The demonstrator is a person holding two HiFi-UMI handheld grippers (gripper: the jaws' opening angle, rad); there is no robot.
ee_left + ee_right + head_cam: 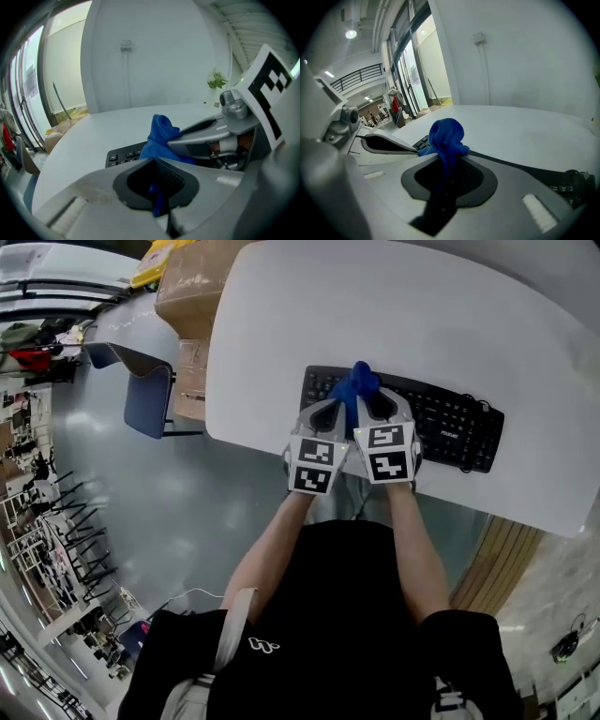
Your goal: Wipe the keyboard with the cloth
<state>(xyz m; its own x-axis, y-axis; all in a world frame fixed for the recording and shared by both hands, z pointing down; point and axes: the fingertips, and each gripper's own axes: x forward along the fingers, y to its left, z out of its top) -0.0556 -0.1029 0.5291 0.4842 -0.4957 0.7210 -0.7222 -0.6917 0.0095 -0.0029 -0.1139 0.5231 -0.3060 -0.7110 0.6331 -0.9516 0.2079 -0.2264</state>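
Observation:
A black keyboard (441,423) lies near the front edge of the white table (375,306). A bunched blue cloth (357,384) stands over the keyboard's left half, pinched from both sides. My left gripper (336,411) is shut on the cloth's left part, and a blue fold (159,199) shows in its jaw gap. My right gripper (375,403) is shut on the cloth (446,135) from the right. The two grippers sit side by side, almost touching. Keys (123,154) show just past the left gripper's tip. The cloth's underside is hidden.
A blue chair (148,399) and cardboard boxes (192,287) stand off the table's left end. The table's front edge runs just under the grippers. A small potted plant (216,80) sits at the far side of the table.

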